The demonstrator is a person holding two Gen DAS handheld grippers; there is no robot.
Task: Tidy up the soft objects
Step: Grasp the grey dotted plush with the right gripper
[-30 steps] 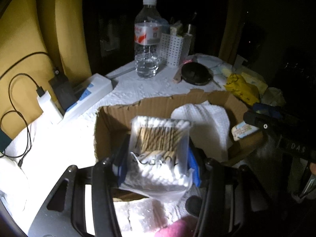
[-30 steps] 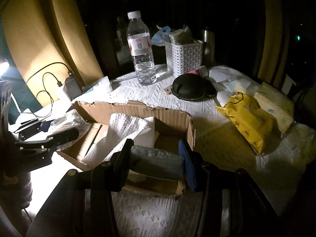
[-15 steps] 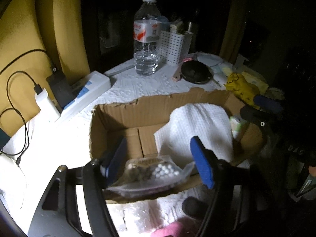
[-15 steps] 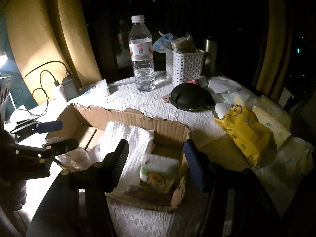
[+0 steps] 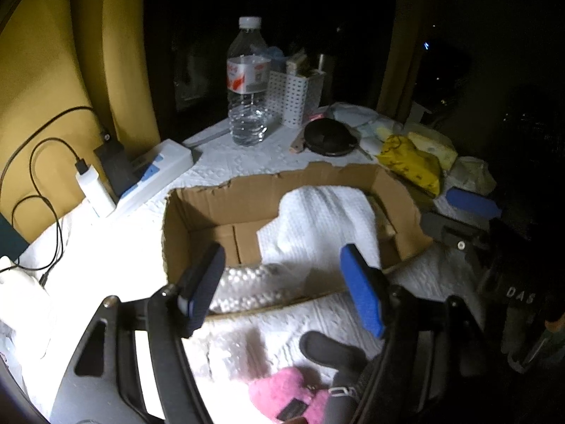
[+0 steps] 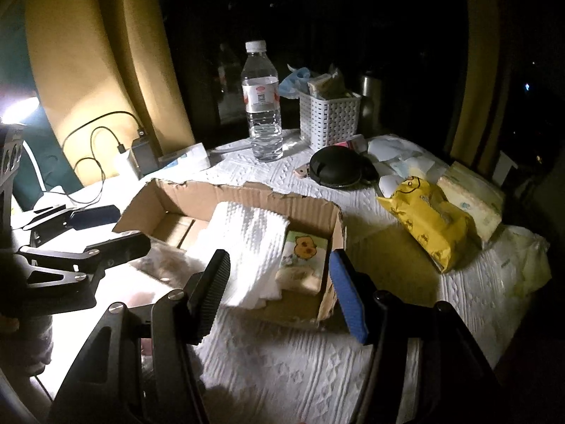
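A torn cardboard box (image 5: 219, 208) (image 6: 197, 194) sits mid-table. Inside lie a white paper towel (image 5: 325, 222) (image 6: 247, 240), a bag of cotton swabs (image 5: 254, 282) at the near left corner, and a small tissue pack with a yellow cartoon (image 6: 303, 258) at the right end. My left gripper (image 5: 282, 282) is open and empty just above the box's near edge. My right gripper (image 6: 279, 289) is open and empty over the box's near right side. A yellow wipes pack (image 6: 427, 222) (image 5: 409, 166) and pale tissue packs (image 6: 469, 194) lie right of the box.
A water bottle (image 6: 263, 106), a white basket (image 6: 328, 120) and a black round case (image 6: 339, 168) stand behind the box. A power strip with chargers and cables (image 5: 141, 173) lies at the left. A pink fluffy thing (image 5: 282, 395) lies near my left gripper's base.
Both grippers opened and drew back. The swab bag dropped from the left one into the box, and the tissue pack dropped from the right one into the box's right end.
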